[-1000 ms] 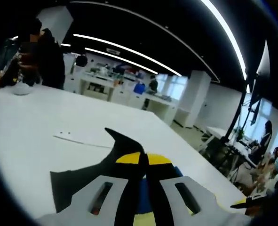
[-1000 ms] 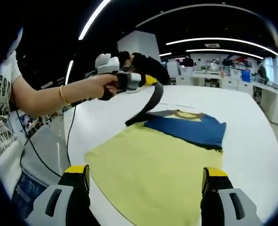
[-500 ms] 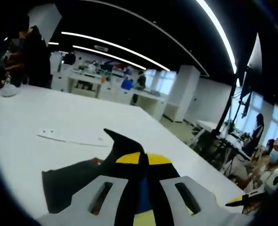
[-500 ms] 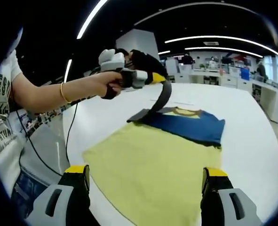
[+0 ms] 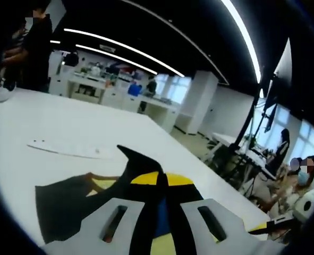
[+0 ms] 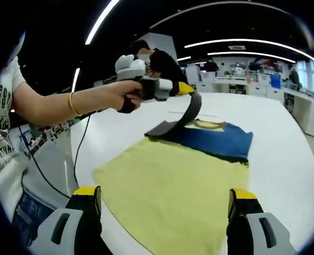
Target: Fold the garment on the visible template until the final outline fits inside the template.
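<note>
The garment is a T-shirt with a yellow lower body [image 6: 170,183], a blue chest panel [image 6: 216,140] and dark sleeves, spread flat on the white table [image 6: 287,133]. In the right gripper view a hand holds my left gripper [image 6: 186,90] above the shirt's far left shoulder, shut on a dark sleeve [image 6: 184,112] that hangs from it in a curve. In the left gripper view the jaws of my left gripper [image 5: 162,178] stand pinched together on that dark sleeve [image 5: 137,159]. My right gripper [image 6: 164,194] stands open just over the yellow hem, holding nothing.
A thin white strip [image 5: 66,149] lies on the table beyond the shirt. A person in dark clothes [image 5: 33,45] stands at the table's far side. Desks [image 5: 101,87] and seated people [image 5: 297,178] lie past the table edge. The operator's arm [image 6: 61,109] reaches in from the left.
My left gripper has carried the lifted dark sleeve inward over the blue chest panel. The right gripper has stayed open above the hem.
</note>
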Demonstrator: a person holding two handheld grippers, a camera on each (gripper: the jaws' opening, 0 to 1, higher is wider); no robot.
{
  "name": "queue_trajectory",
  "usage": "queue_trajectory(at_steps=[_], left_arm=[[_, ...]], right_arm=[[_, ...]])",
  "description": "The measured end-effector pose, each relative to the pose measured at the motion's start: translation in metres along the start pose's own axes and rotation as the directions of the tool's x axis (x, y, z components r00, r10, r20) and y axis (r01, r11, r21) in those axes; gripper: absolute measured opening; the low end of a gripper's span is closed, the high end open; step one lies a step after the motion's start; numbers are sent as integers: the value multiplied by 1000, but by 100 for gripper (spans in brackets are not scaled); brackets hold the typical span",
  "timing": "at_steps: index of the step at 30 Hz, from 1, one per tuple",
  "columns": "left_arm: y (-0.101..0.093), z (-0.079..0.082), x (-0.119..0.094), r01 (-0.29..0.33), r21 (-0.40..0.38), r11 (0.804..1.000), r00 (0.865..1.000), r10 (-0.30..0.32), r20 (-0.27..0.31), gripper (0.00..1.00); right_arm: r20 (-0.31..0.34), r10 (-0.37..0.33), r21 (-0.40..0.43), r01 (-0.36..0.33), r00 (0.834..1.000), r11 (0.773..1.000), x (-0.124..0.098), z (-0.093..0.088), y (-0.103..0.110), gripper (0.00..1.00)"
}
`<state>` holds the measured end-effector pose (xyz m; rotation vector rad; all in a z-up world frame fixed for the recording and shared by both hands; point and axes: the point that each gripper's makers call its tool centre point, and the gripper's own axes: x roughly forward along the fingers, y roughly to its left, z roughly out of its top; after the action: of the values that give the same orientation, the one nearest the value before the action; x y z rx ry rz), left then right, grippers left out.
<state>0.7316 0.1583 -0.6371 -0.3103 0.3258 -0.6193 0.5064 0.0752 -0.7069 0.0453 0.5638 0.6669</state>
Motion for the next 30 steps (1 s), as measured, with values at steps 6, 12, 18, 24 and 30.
queue_trajectory(at_steps=[6,12,18,24,30], left_arm=[[-5,-2,9,12,1,1000,1000,-12,-6,0],[-13,-6,18,27,1,1000,1000,-27,-12,0],[-21,-11,26,46,13,999,999,-46,-21,0],[-32,-20,32,68,30,997,996,-66,-53,0],[-46,-26,41,97,40,994,993,-94,-70,0]], right_arm=[[-1,-3,0,3,1000,1000,0,1,-3,99],[0,-12,6,12,1000,1000,0,1,-7,99],[2,-21,13,21,1000,1000,-1,0,-10,99],[0,-28,17,28,1000,999,-2,-1,-12,99],[8,-31,19,30,1000,999,-1,0,-13,99]])
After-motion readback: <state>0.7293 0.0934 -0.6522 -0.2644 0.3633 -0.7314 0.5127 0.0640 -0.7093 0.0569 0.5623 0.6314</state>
